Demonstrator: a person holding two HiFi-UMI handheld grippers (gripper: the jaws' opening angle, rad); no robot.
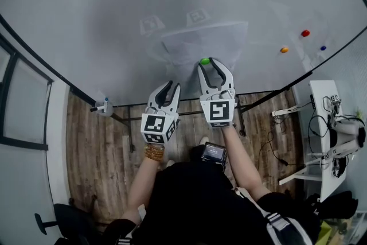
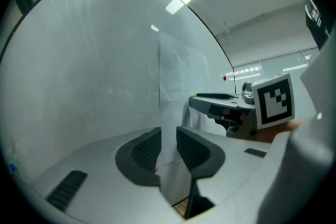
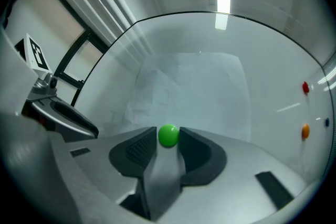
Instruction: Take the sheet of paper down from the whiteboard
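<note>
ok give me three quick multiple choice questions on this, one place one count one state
1. Where is the green magnet? A on the floor; B at the right gripper's fingers; C on a shelf.
2. How many magnets sit right of the sheet of paper? A one; B three; C five.
3. The sheet of paper is: A up on the whiteboard; B on the floor; C rolled up.
Answers: B, it sits between the fingertips; B, red magnet, orange magnet, blue magnet; A, it hangs on the board.
</note>
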